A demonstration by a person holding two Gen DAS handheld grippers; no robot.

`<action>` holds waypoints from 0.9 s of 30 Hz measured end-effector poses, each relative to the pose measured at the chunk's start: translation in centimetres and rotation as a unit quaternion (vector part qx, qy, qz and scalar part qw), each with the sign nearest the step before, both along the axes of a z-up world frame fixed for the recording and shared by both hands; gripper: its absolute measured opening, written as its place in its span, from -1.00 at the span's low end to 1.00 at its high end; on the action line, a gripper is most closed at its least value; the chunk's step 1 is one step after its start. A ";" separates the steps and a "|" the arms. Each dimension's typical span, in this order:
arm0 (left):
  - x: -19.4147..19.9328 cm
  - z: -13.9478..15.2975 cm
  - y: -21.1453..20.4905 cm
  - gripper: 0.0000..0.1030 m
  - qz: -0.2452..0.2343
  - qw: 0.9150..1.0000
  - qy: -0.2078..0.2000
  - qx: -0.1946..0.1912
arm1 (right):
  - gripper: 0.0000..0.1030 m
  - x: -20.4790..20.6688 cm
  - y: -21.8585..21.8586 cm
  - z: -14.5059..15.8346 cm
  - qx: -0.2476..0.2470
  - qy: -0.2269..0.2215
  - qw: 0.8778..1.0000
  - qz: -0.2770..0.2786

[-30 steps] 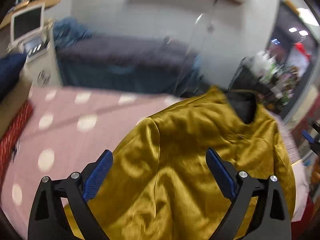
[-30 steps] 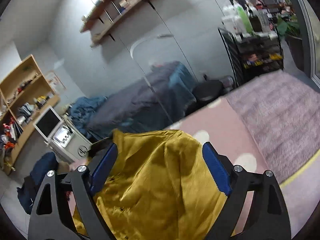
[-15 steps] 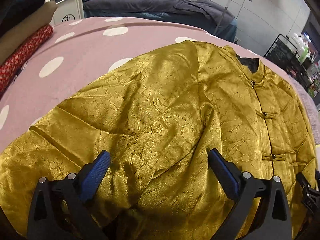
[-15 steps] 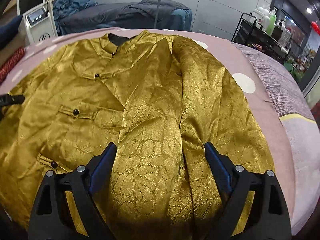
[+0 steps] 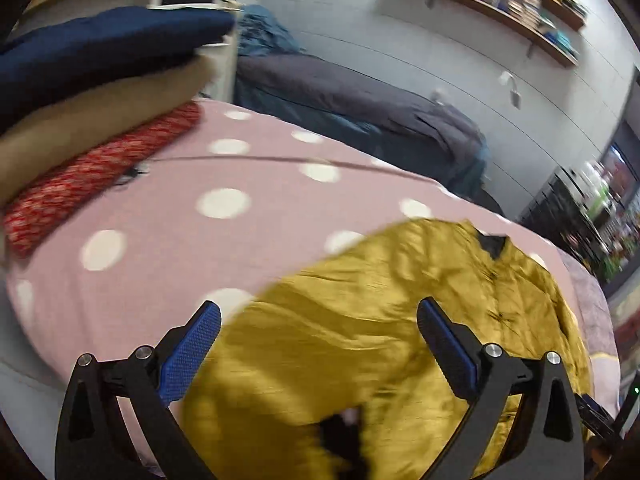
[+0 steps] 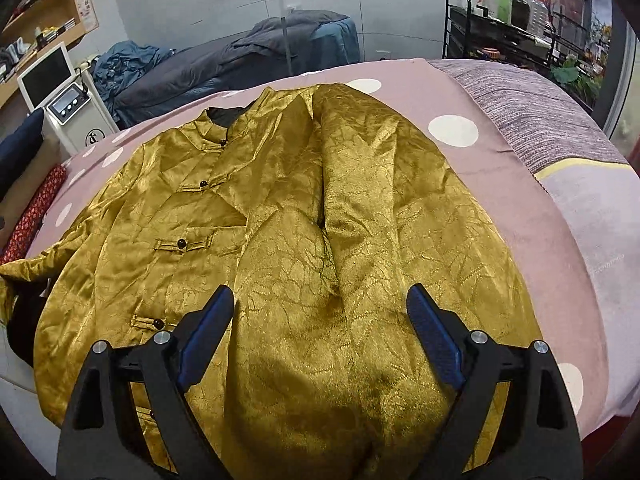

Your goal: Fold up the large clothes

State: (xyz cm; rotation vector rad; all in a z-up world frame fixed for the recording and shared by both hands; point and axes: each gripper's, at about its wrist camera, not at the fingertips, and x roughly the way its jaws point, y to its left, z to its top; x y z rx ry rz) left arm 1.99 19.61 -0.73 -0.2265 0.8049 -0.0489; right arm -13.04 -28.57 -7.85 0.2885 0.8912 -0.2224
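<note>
I see the shiny mustard-gold brocade jacket [image 6: 280, 216] with dark knot buttons lying front-up on the pink bedspread with white polka dots [image 5: 168, 240], one sleeve folded across its body. My left gripper [image 5: 318, 346] hangs over the jacket, jaws spread, holding nothing. My right gripper [image 6: 320, 324] is likewise spread above the hem.

A treatment or massage room: a pink polka-dot bed [image 6: 500, 184], a second couch under dark covers [image 6: 248, 56], a screened device [image 6: 66, 96], and a bottle-laden trolley [image 6: 504, 28].
</note>
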 end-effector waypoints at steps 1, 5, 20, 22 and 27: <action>-0.5 0.0 1.5 0.87 0.014 1.000 0.001 -0.003 | 0.69 -0.3 0.0 0.1 0.002 -0.003 1.000 -0.001; -2.2 -1.3 5.6 0.87 0.008 0.997 0.021 -0.074 | 0.69 -0.5 0.2 -0.1 0.006 -0.001 1.000 0.004; -1.4 -8.3 -1.7 -0.35 -0.050 0.990 0.125 -0.049 | 0.69 0.1 0.6 -0.5 0.020 0.006 1.000 0.008; -0.3 -6.8 -1.7 -0.60 -0.036 0.993 0.113 -0.009 | 0.69 -0.1 0.5 -0.6 0.021 0.005 1.000 0.006; 4.4 0.0 2.6 -0.76 0.057 0.993 0.027 0.103 | 0.69 -0.5 0.5 -0.5 0.015 0.008 1.000 0.005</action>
